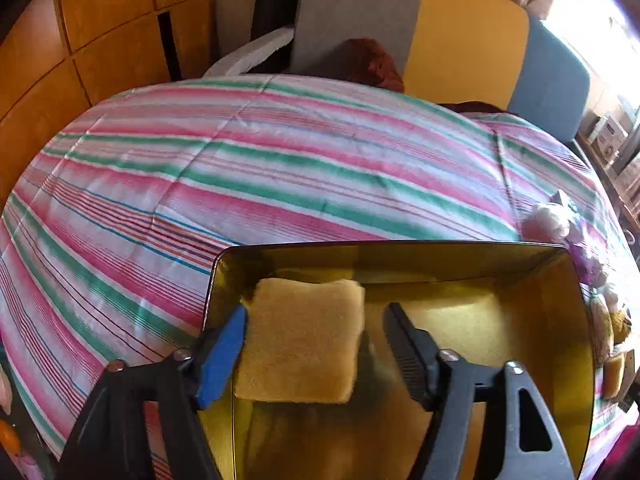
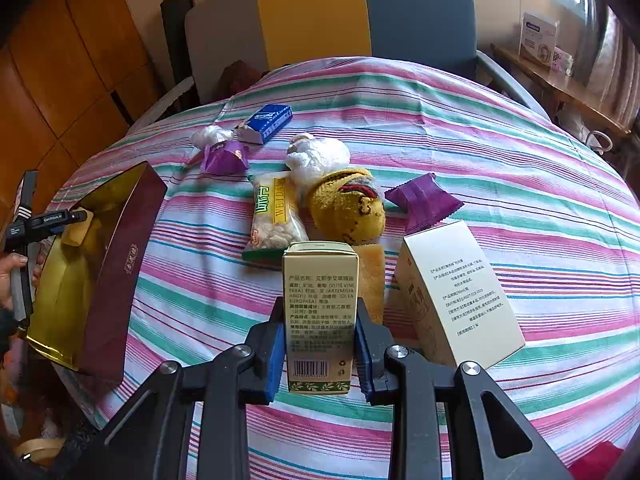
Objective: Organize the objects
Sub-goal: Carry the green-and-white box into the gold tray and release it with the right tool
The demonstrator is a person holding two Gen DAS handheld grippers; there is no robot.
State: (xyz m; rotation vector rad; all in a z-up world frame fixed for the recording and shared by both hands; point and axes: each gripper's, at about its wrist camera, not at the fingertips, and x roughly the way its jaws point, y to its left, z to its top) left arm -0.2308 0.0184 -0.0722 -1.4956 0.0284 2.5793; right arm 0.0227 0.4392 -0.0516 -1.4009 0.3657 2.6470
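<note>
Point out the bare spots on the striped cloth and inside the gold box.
Free: the striped cloth right of the purple packet, and the strip between the gold box and snack bag. Inside the box, right of the yellow sponge. Crowded: mid-table around the yellow sock.

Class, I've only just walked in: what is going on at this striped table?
A person is tidying loose items into a gold-lined box. The left hand-held gripper stands open over a yellow sponge lying inside the box. The right hand-held gripper is shut on a small cream carton. Snacks and another carton wait on the tablecloth.
</note>
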